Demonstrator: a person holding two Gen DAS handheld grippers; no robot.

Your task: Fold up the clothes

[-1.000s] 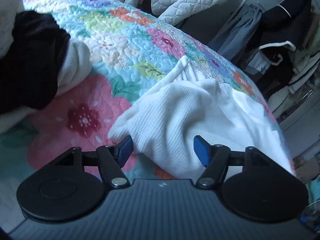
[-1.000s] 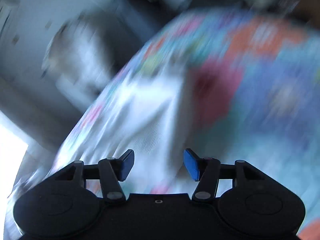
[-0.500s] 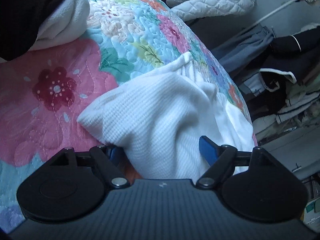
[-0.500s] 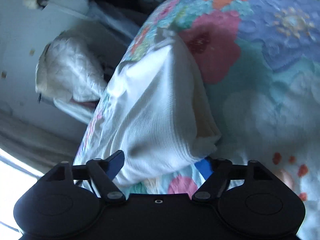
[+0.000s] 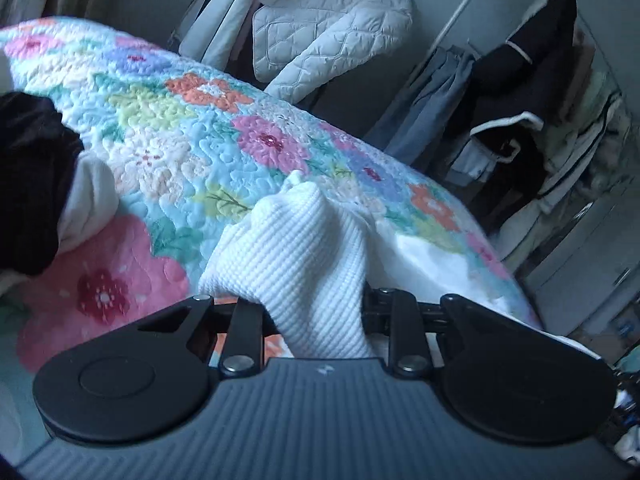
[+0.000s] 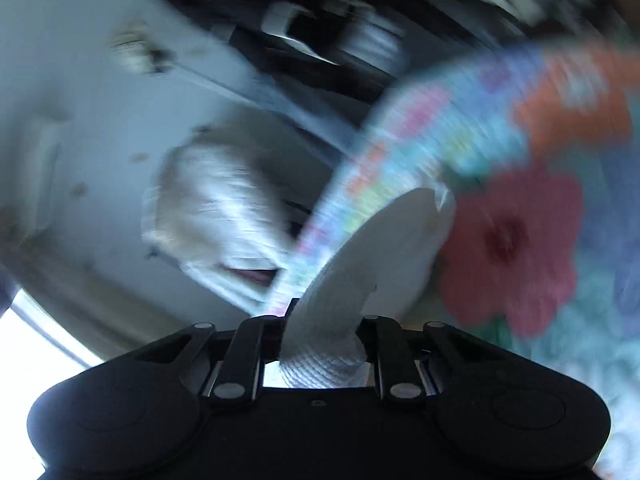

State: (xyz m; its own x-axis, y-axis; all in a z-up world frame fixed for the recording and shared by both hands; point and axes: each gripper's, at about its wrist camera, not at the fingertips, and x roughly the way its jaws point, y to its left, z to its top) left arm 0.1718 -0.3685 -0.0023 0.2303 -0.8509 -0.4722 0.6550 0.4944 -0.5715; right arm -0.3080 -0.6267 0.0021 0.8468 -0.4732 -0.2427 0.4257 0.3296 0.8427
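While floral quilt [image 5: 168, 128] fills view, white knit garment [image 5: 304, 248] is seen bunched at 6 o'clock, lifted. Left gripper [image 5: 316, 308] and right gripper [image 6: 322, 340]: jaws closing, cloth pinched between. Step judged: grasp-and-raise; next, edge to be carried over evenly.

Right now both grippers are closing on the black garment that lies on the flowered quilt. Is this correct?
Not quite: the garment is white, not black. The left wrist view shows the left gripper closing on the white ribbed garment, and the right gripper is closing on it too. A black garment lies untouched farther left on the flowered quilt.
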